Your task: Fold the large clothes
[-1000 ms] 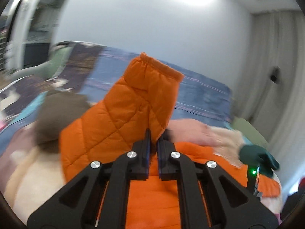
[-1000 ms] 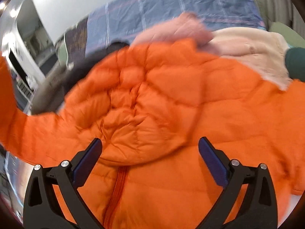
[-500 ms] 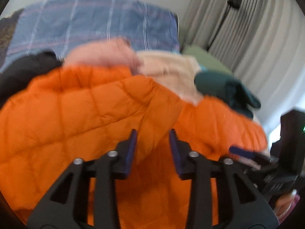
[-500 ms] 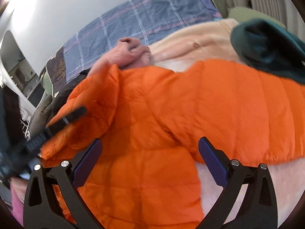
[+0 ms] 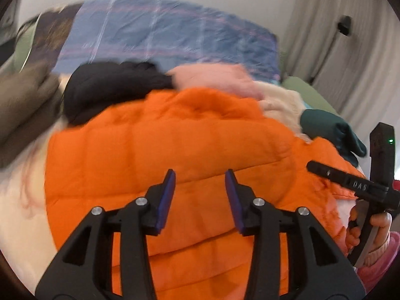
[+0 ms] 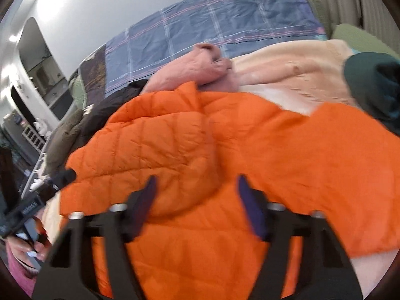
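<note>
Both the left gripper (image 5: pixel 200 195) and right gripper (image 6: pixel 196 202) hover with fingers spread and empty over the orange jacket (image 5: pixel 175 137), which lies on the bed (image 6: pixel 225 25) among other clothes. The quilted jacket looks light, puffy and slick, likely to spring back. A hem or sleeve cuff would probably give the surest hold.

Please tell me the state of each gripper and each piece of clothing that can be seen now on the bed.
left gripper: open, holds nothing, above the jacket
right gripper: open, holds nothing
orange jacket: lies spread, one sleeve folded across the body
pink garment: crumpled
cream garment: lies flat, partly under the jacket
dark green garment: bunched
</note>
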{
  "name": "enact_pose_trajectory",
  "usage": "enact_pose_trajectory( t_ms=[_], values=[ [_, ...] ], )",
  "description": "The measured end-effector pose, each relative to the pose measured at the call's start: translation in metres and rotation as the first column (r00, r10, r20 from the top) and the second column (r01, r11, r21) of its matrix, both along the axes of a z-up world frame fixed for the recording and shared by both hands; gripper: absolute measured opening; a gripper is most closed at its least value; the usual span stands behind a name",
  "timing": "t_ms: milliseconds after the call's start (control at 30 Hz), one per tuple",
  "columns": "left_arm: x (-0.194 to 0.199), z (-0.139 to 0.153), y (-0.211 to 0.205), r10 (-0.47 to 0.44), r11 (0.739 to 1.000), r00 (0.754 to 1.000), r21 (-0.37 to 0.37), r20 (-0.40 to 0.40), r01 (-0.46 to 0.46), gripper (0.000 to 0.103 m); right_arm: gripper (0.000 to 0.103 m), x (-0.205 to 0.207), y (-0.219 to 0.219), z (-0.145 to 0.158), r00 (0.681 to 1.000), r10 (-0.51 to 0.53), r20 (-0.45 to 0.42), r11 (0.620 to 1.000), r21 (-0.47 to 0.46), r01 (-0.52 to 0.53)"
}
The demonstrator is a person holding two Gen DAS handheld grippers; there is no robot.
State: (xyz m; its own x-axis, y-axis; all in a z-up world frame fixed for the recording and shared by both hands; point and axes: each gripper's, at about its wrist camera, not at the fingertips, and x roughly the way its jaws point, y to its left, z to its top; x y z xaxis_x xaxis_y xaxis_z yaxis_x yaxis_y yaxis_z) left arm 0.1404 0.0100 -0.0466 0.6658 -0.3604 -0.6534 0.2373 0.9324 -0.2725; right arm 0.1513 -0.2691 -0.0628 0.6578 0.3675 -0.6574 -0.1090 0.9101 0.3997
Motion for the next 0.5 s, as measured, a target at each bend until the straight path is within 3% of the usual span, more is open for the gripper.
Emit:
enact_pose_trajectory(
  t_ms=[33,67,167,200,267,433,500],
  values=[
    [0.003,-0.006,0.004,0.0,1.0,1.0,0.002,-0.023,0.0,0.03,0.024,0.005,0.005,-0.003,1.0,0.014,-0.008,0.999,0.031,-0.014],
    [0.009,-0.017,0.006,0.005,1.0,0.998,0.02,-0.058,-0.004,0.022,0.022,0.012,0.011,-0.008,1.0,0.021,-0.016,0.998,0.061,-0.02],
    [0.018,-0.044,0.003,0.006,0.997,0.995,0.081,-0.103,0.002,0.022,0.021,0.023,0.023,-0.03,0.995,-0.026,-0.092,1.0,-0.02,0.024],
    [0.018,-0.049,0.001,0.005,0.996,0.995,0.089,-0.104,0.004,0.022,0.014,0.027,0.022,-0.046,0.987,-0.053,-0.151,0.998,-0.032,0.048],
    [0.017,-0.05,-0.004,-0.005,0.995,0.996,0.102,-0.09,0.014,0.024,0.007,0.02,0.013,-0.057,0.98,-0.08,-0.185,0.996,0.021,0.085],
    [0.012,-0.039,-0.015,-0.056,0.987,0.997,0.145,-0.055,0.064,0.03,0.007,-0.005,0.01,-0.035,0.983,-0.062,-0.171,0.998,-0.021,0.059],
    [0.012,-0.03,-0.022,-0.077,0.991,0.996,0.111,-0.038,0.081,0.03,0.007,-0.016,0.007,-0.025,0.987,-0.06,-0.149,0.998,-0.024,0.057]
  ],
)
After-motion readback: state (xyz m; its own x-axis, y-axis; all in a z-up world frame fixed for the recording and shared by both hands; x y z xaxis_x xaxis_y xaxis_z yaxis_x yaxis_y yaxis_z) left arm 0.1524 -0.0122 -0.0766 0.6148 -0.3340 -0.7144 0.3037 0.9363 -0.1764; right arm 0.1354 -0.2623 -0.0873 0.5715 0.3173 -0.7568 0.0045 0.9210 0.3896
